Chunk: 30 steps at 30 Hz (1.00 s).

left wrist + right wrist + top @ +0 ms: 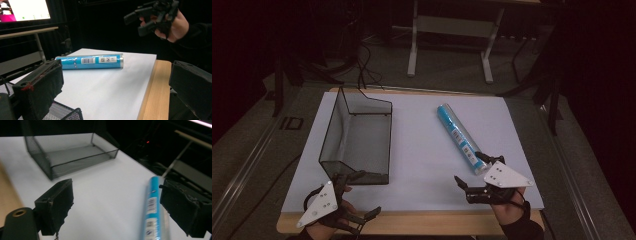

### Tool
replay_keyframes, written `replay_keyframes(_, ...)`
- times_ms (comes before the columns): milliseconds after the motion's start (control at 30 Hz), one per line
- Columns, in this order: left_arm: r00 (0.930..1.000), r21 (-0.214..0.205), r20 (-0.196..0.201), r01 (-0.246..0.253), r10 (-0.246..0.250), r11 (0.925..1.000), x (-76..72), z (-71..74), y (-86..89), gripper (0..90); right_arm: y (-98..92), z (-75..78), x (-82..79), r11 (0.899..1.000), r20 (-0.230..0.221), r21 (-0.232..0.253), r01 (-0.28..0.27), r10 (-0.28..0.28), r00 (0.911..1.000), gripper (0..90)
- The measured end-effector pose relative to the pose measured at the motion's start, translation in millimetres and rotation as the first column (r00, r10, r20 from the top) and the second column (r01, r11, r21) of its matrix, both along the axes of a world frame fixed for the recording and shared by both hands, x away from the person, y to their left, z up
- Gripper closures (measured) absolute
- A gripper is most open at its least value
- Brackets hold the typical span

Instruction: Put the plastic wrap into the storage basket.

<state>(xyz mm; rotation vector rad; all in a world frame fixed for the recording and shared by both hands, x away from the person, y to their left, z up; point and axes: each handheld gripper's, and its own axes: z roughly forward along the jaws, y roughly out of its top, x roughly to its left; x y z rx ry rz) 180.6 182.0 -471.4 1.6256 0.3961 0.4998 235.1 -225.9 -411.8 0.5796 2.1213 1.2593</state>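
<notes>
Between the two grippers, on the white sheet [422, 145] covering the surface: one black wire-mesh tray [357, 140], and one blue tube [459, 137] with a barcode label.

Mesh tray: holds nothing; bare mesh floor seen in the high view and the right gripper view. One end wall rises taller than the others. Its near corner lies just ahead of the left gripper [357, 197], whose upper finger reaches the tray's near edge in the high view; touching or not cannot be told. In the left gripper view a corner of mesh [62, 112] sits under the left-hand finger [40, 87].

Blue tube: lies flat on the sheet, outside the tray and well apart from it, its near end just beside the right gripper [472, 172]. In the right gripper view the tube [151, 212] runs up between the fingers, close against the right-hand finger [185, 207]; the left-hand finger stands well off. Fingers spread wide, gripping nothing.

Left gripper: fingers spread wide, gripping nothing.

Shown in the left gripper view: the tube's barcode side [91, 61], the wooden surface edge [155, 92] beside the sheet, the right gripper [146, 17] raised in a hand [175, 25], and a lit screen [25, 10] at far left.

Shown in the high view: a white stand [452, 35] beyond the surface and grey plates on both grippers.
</notes>
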Motion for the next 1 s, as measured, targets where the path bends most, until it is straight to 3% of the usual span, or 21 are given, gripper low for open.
replay_keyframes(133,1.0000,0.005,0.001,0.003,-0.003,1.0000,-0.2,-0.1,-0.8,0.1,0.4,11.2,10.6,1.000,-0.025,-0.008,0.004,-0.004,0.9997,11.6)
replay_keyframes(200,1.0000,0.009,0.003,0.002,-0.002,1.0000,-0.5,-0.2,-1.1,0.1,1.6,14.0,14.9,0.999,-0.010,-0.013,0.029,-0.029,0.9995,11.6)
replay_keyframes(533,1.0000,0.010,0.001,0.005,-0.005,0.9999,-0.3,-0.5,-1.1,0.1,3.6,24.8,46.2,0.998,-0.022,-0.011,0.068,-0.068,0.9975,11.0)
replay_keyframes(1000,0.9999,0.018,0.007,0.010,-0.010,0.9998,-0.7,-1.1,-2.4,0.1,6.0,22.4,92.4,0.995,-0.120,-0.040,0.096,-0.100,0.9877,9.0)
